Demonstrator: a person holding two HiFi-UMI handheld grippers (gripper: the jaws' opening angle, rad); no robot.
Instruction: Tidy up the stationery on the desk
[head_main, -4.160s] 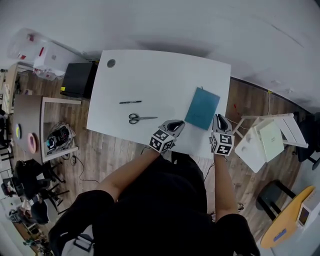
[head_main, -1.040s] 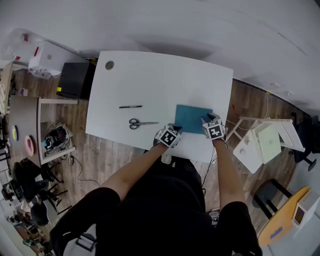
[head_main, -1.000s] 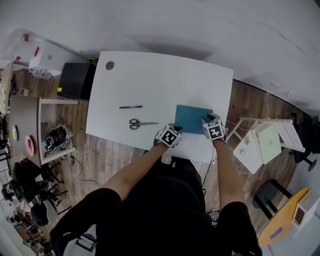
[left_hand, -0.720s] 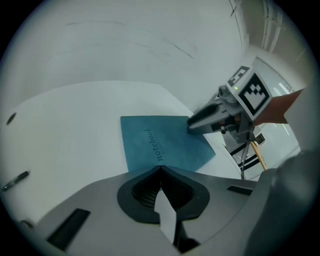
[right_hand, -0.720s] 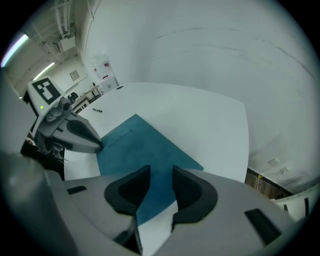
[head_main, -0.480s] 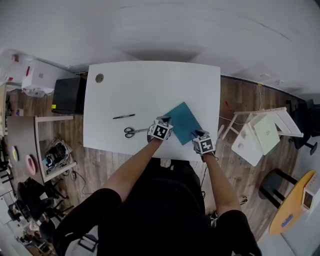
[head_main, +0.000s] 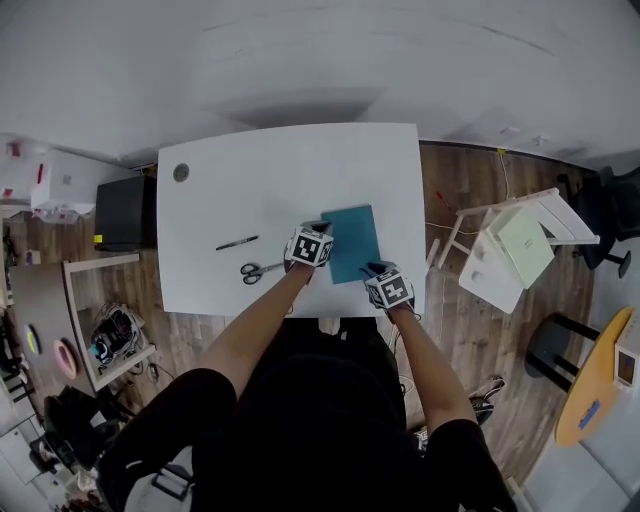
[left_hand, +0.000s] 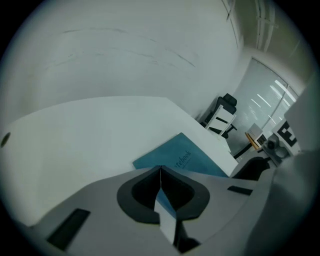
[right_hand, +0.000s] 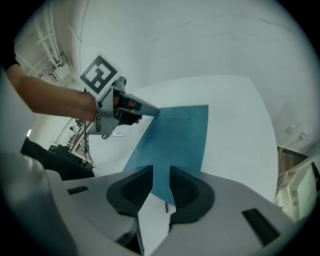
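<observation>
A teal notebook (head_main: 350, 243) lies flat on the white desk (head_main: 290, 170), right of centre, its long side running away from me. My left gripper (head_main: 321, 231) is shut, its tips at the notebook's left edge; the left gripper view shows the closed jaws (left_hand: 160, 169) with the notebook (left_hand: 186, 159) just beyond. My right gripper (head_main: 373, 268) stands at the notebook's near edge, jaws a little apart (right_hand: 160, 172), the teal cover (right_hand: 175, 140) showing in the gap. The right gripper view also shows the left gripper (right_hand: 152, 112) touching the notebook's far left corner.
A black pen (head_main: 237, 243) and a pair of scissors (head_main: 262, 270) lie on the desk's left half. A round cable hole (head_main: 181, 172) marks the far left corner. A tipped white chair (head_main: 505, 250) is right of the desk, a black box (head_main: 122, 213) left of it.
The notebook has turned from a diamond slant to nearly straight. Both grippers moved with it, the left to its left edge, the right to its near edge.
</observation>
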